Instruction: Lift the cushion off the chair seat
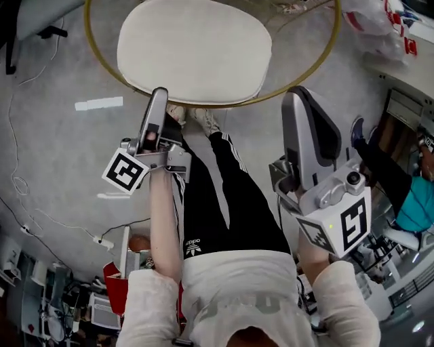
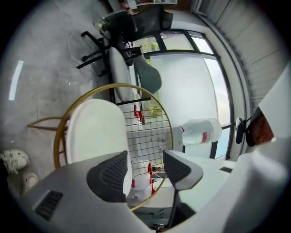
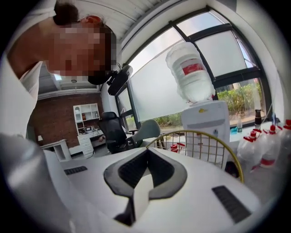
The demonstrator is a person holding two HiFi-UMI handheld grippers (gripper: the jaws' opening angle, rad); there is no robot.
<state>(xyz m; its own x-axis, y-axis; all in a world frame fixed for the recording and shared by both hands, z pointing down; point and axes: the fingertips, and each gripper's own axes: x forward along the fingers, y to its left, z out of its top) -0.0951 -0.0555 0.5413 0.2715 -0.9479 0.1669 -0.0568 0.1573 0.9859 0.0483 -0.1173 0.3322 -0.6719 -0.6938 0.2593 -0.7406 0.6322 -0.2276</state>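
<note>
Left gripper jaws spread wide, right gripper jaws pressed together — both forearms reaching forward

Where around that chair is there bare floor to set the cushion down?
The grey floor left of the chair, between its gold rim and the thin cable, is bare except for a white tape strip. Right of the chair is crowded: water bottles and another person. The near left corner holds clutter too.

At top centre, a cream oval fabric cushion lies flat on a round gold metal-framed chair. The chair stands on the grey concrete floor, where a white tape strip lies at upper left.
</note>
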